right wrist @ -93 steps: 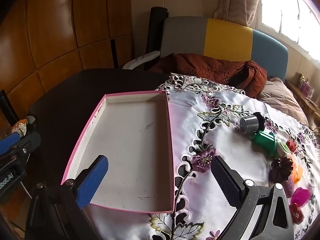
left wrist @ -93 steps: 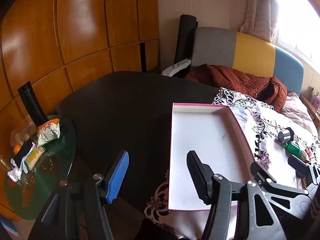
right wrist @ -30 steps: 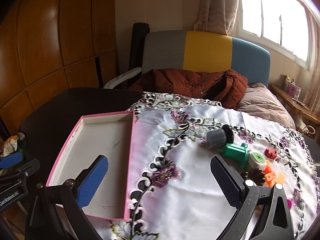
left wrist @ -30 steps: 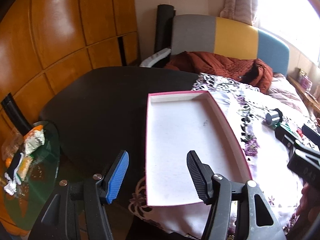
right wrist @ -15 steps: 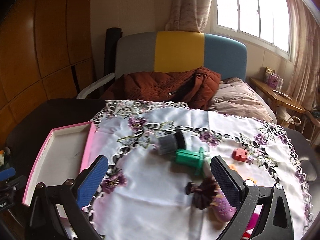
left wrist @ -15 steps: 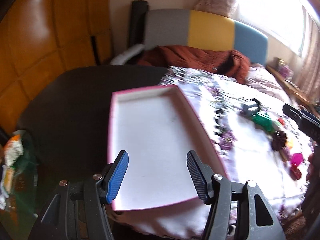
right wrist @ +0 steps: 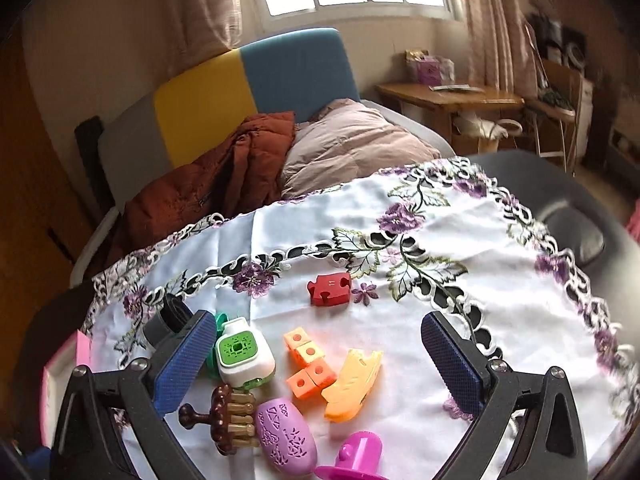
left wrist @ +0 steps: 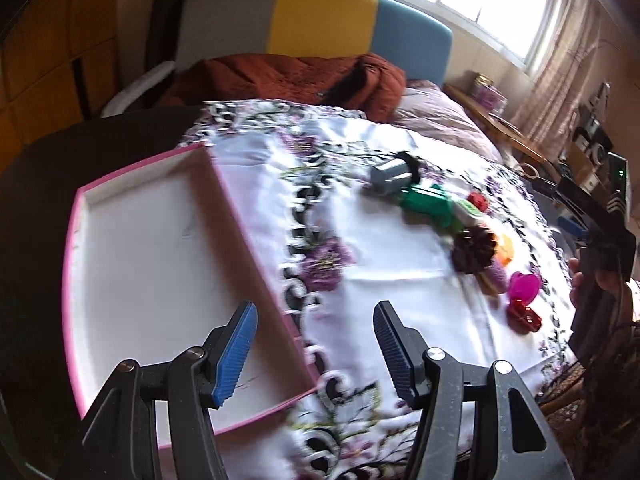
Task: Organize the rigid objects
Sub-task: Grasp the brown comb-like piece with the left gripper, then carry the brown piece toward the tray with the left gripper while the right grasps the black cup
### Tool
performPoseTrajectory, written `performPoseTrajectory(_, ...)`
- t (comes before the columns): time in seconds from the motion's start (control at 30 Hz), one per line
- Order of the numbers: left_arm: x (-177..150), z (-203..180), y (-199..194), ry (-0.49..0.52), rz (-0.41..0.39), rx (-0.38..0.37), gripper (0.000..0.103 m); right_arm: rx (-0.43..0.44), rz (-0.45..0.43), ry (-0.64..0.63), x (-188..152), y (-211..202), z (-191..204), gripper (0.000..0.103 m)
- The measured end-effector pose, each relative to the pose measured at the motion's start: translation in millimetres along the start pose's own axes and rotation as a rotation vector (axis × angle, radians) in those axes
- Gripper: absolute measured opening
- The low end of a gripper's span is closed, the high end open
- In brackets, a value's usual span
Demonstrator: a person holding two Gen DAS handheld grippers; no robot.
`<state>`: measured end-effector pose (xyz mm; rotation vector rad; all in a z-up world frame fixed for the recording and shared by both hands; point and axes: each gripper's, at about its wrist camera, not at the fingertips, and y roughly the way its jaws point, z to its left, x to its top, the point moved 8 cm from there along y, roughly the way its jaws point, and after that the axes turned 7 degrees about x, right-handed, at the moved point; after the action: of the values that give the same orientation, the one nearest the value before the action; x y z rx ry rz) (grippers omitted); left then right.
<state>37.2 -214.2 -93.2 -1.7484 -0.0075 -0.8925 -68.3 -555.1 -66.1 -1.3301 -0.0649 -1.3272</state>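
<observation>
A white tray with a pink rim (left wrist: 224, 196) lies on the left of the flowered tablecloth (left wrist: 380, 248). Small plastic objects lie to its right: a grey cylinder (left wrist: 390, 176), a green piece (left wrist: 428, 202), a brown hair claw (right wrist: 230, 420), orange cubes (right wrist: 308, 364), a yellow-orange piece (right wrist: 352, 380), a purple oval (right wrist: 286, 440), a magenta piece (right wrist: 356, 456), a red puzzle piece (right wrist: 330, 289) and a white-green block (right wrist: 242, 354). My left gripper (left wrist: 312, 350) is open and empty over the tray's near right corner. My right gripper (right wrist: 316, 360) is open and empty above the orange cubes.
The table under the cloth is dark (left wrist: 36, 184). A sofa with grey, yellow and blue back (left wrist: 320, 36) holds a rust jacket (left wrist: 288, 76) and a pink cushion (right wrist: 352, 140). A wooden side table (right wrist: 448, 100) stands at the far right.
Both grippers have swung right. The left view has gone from the tray to the tray's right edge and the toys. The right gripper now hovers over the toy cluster. Both stay open.
</observation>
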Motion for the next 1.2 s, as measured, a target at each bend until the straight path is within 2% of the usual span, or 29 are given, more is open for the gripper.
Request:
performPoseTrajectory(0.27, 14, -92, 39, 0.162, 0.068, -0.146, 0.062, 0.026, -0.001, 0.101, 2, -1, -12, 0.103)
performPoseTrajectory(0.37, 20, -126, 53, 0.215, 0.09, -0.204, 0.07, 0.04, 0.003, 0.118, 2, 0, -14, 0.103)
performPoseTrajectory(0.47, 29, -155, 68, 0.233, 0.101, -0.252, 0.073, 0.051, 0.01, 0.124, 2, 1, -14, 0.103)
performPoseTrajectory(0.67, 41, -189, 105, 0.277, 0.101, -0.255, 0.081, 0.056, 0.015, 0.133, 2, 3, -16, 0.103)
performPoseTrajectory(0.77, 40, -195, 124, 0.264, 0.139, -0.245, 0.081, 0.054, 0.018, 0.123, 2, 5, -15, 0.103)
performPoseTrajectory(0.83, 39, -197, 131, 0.238, 0.162, -0.282, 0.07, 0.046, 0.022, 0.112, 1, 7, -14, 0.103)
performPoseTrajectory(0.87, 39, -197, 132, 0.225, 0.168, -0.295, 0.07, 0.042, 0.022, 0.109, 1, 7, -14, 0.103)
performPoseTrajectory(0.97, 36, -192, 124, 0.209, 0.154, -0.313, 0.069, 0.038, 0.025, 0.106, 1, 8, -15, 0.103)
performPoseTrajectory(1.03, 34, -183, 116, 0.201, 0.133, -0.311, 0.058, 0.041, 0.03, 0.107, 0, 9, -16, 0.103)
performPoseTrajectory(1.2, 25, -152, 92, 0.195, 0.095, -0.284, 0.057, 0.033, 0.044, 0.103, -2, 12, -15, 0.103)
